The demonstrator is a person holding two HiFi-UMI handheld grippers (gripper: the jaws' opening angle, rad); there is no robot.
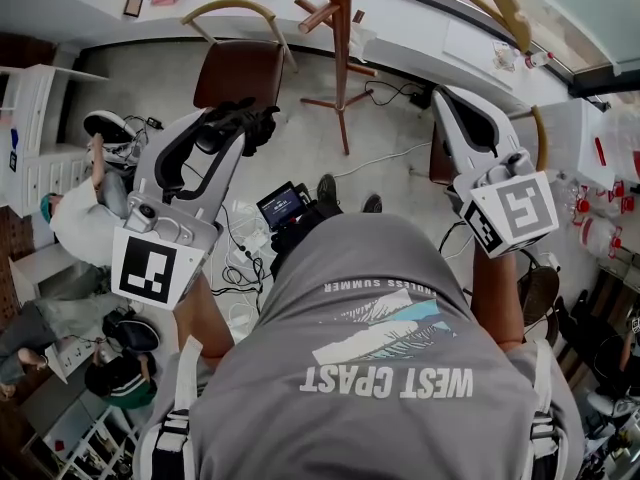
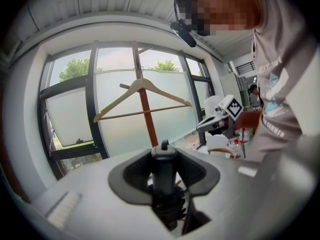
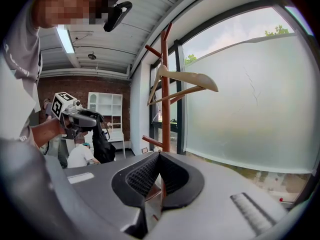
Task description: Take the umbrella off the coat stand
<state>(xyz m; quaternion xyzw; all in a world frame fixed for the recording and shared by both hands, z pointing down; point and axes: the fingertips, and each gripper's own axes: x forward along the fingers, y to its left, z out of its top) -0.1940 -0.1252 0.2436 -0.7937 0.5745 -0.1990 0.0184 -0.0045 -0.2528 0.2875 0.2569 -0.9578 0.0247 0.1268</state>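
My left gripper (image 1: pixel 245 118) is shut on a black folded umbrella (image 1: pixel 262 126), held in the air left of the wooden coat stand (image 1: pixel 341 58). In the left gripper view the umbrella's black handle (image 2: pixel 164 176) stands upright between the pads, and the stand (image 2: pixel 145 114) with a wooden hanger (image 2: pixel 142 91) is behind it, apart from it. My right gripper (image 1: pixel 450 98) is to the right of the stand. Its jaws (image 3: pixel 159 156) meet at the tips with nothing in them. The right gripper view also shows the umbrella (image 3: pixel 102 144) hanging from the left gripper (image 3: pixel 80 118).
A brown chair (image 1: pixel 240 73) stands left of the stand's base, and cables (image 1: pixel 385 158) run across the floor. A person (image 1: pixel 85 223) sits at the left by white shelves (image 1: pixel 30 138). Bottles (image 1: pixel 600 228) crowd a table at the right. Frosted windows (image 2: pixel 115 114) are behind the stand.
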